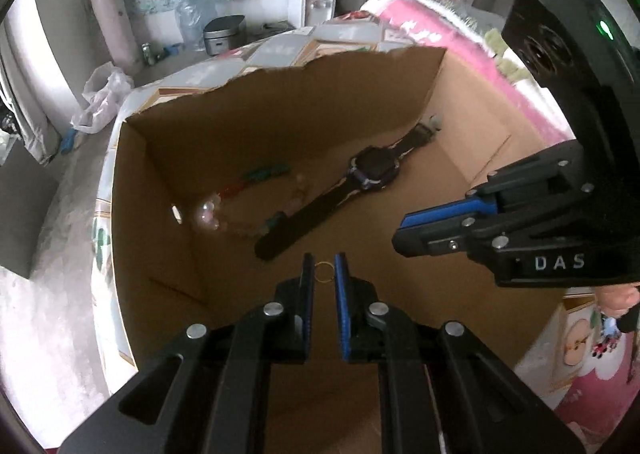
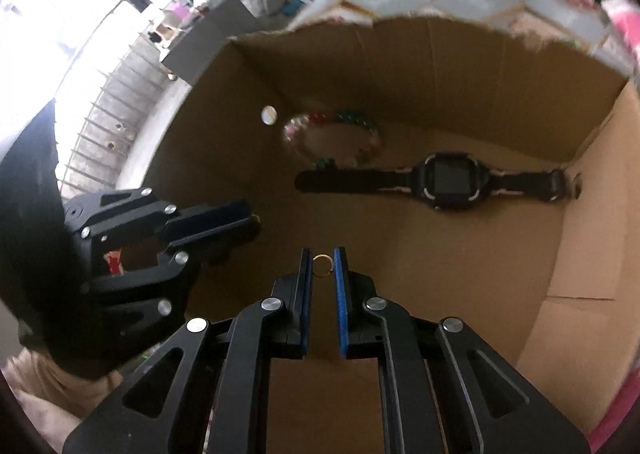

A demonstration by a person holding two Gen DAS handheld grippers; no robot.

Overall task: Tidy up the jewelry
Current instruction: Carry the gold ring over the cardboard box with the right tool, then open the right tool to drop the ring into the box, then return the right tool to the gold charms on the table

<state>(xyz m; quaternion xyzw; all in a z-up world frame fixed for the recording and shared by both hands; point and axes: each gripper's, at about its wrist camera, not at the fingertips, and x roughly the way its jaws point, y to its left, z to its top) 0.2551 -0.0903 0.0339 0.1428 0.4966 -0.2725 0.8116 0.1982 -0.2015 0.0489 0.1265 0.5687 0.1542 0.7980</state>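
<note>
The watch [image 1: 370, 173] lies flat in the box [image 1: 248, 121], strap stretched along the floor beside the far wall, its dark square face up. Next to the watch's one strap end sits a bead bracelet [image 2: 332, 133] (colours blurred), curled in the box's far corner. Over the box, nearer than the watch, each hand-held gripper pinches a thin gold ring: the left hand-held gripper [image 1: 325, 272] holds the left ring [image 1: 324, 272], the right hand-held gripper [image 2: 323, 266] the right ring [image 2: 323, 266], jaws nearly closed, pads touching both sides.
</note>
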